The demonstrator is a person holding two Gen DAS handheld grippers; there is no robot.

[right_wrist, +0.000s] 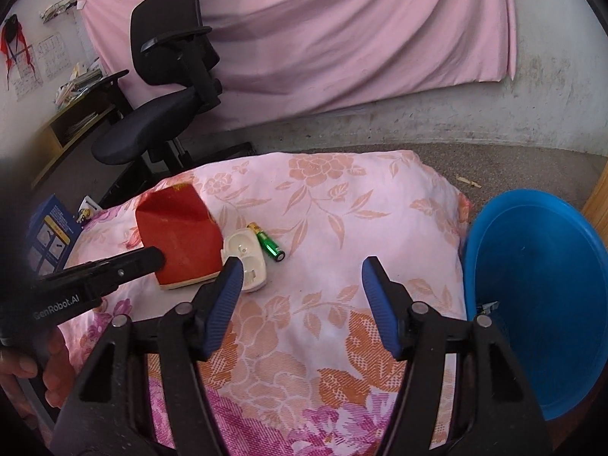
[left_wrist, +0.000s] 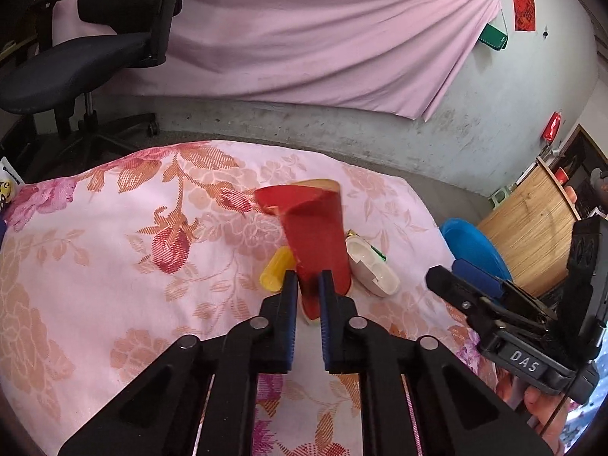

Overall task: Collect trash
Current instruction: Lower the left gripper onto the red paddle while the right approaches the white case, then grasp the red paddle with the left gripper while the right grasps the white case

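A red paper envelope (left_wrist: 317, 239) stands tilted up from the floral cloth (left_wrist: 114, 266), and my left gripper (left_wrist: 307, 277) is shut on its near edge. The right wrist view shows the same envelope (right_wrist: 182, 235) with the left gripper (right_wrist: 154, 258) clamped on its side. Beside it lie a yellow plastic cap (left_wrist: 274, 270), a white plastic case (right_wrist: 245, 262) and a green battery (right_wrist: 270, 247). My right gripper (right_wrist: 302, 266) hovers open over the cloth, right of these items, holding nothing. A blue basin (right_wrist: 539, 285) sits past the cloth's right edge.
A black office chair (right_wrist: 163, 114) stands behind the cloth on the left. A blue box (right_wrist: 51, 235) lies at the cloth's left edge. A wooden board (left_wrist: 532, 235) stands behind the basin. A pink curtain covers the back wall.
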